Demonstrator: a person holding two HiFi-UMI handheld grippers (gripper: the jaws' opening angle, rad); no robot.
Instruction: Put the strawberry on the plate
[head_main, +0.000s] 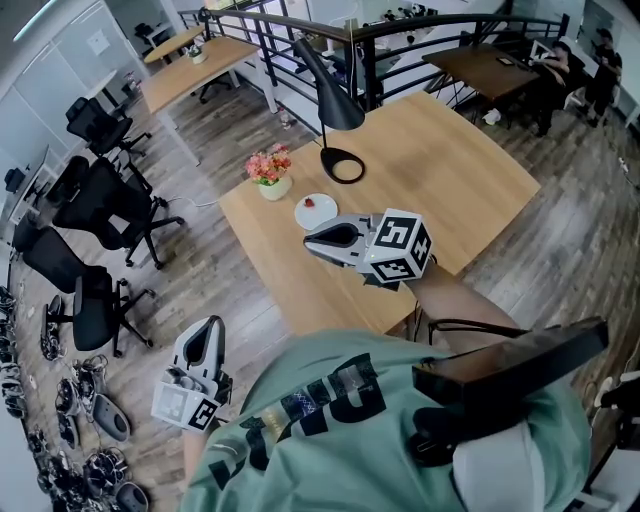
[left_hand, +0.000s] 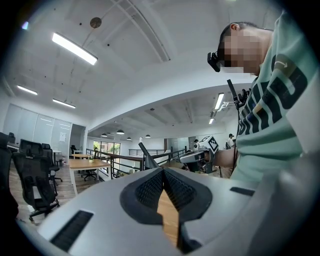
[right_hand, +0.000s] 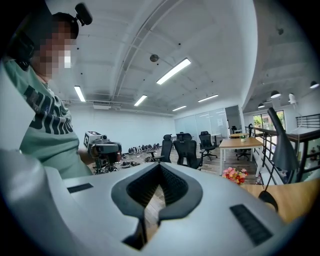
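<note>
Your left gripper (head_main: 211, 326) and right gripper (head_main: 310, 241) both wore smooth, matt light-grey plastic shells. Their inner pads (left_hand: 150, 189) were black, finely ribbed and rubbery in look. The marker cube (head_main: 400, 247) on the right one was matt, printed black on white. The table (head_main: 440, 170) had a pale wood top with a smooth, low-sheen finish, and the floor (head_main: 230, 125) showed greyer, grained wood planks. The lamp (head_main: 335, 100) looked like matt black metal, and the railing (head_main: 290, 45) was dark metal too. The plate (head_main: 322, 220) was white and smooth. Your shirt (head_main: 320, 420) was soft green cloth with printed lettering.
</note>
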